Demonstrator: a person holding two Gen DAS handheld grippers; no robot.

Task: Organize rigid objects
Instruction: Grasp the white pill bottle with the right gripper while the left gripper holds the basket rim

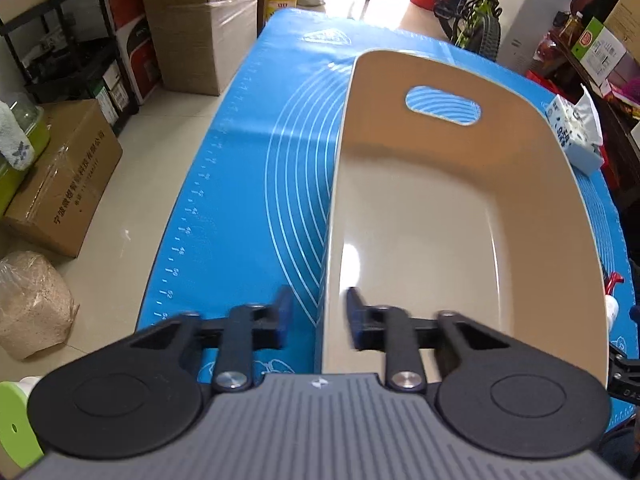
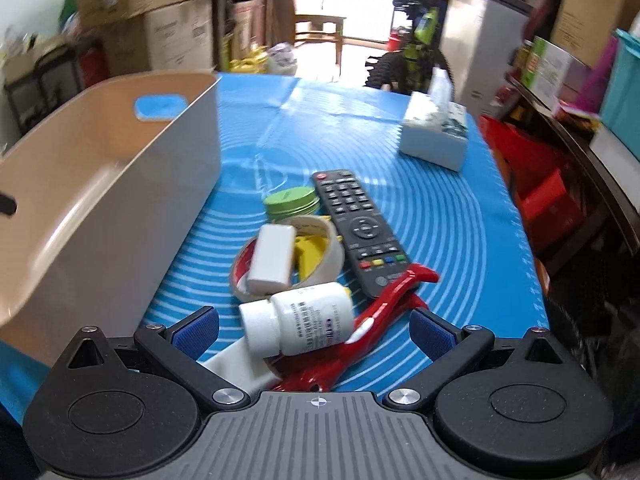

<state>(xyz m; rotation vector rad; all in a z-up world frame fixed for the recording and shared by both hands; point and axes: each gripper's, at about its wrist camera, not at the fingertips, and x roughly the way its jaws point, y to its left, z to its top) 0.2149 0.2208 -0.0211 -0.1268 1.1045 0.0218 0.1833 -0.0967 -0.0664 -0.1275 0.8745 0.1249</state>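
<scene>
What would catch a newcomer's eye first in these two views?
The big beige bin, bare inside, fills the left wrist view; the left hand-held gripper straddles its near wall. In the right wrist view, a pile beside the bin draws the eye: black remote, white pill bottle, red tool.

A tissue box [image 2: 436, 132] sits on the blue mat [image 2: 440, 216]; cardboard boxes [image 1: 64, 188] and a green bicycle [image 1: 476, 8] stand around.

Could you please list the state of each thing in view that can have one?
left gripper: open, straddling the bin's near wall
right gripper: open, nothing held
bin: upright, empty
pill bottle: on its side, capped
green tin: lid on
tissue box: open, tissue sticking out
remote: face up
</scene>
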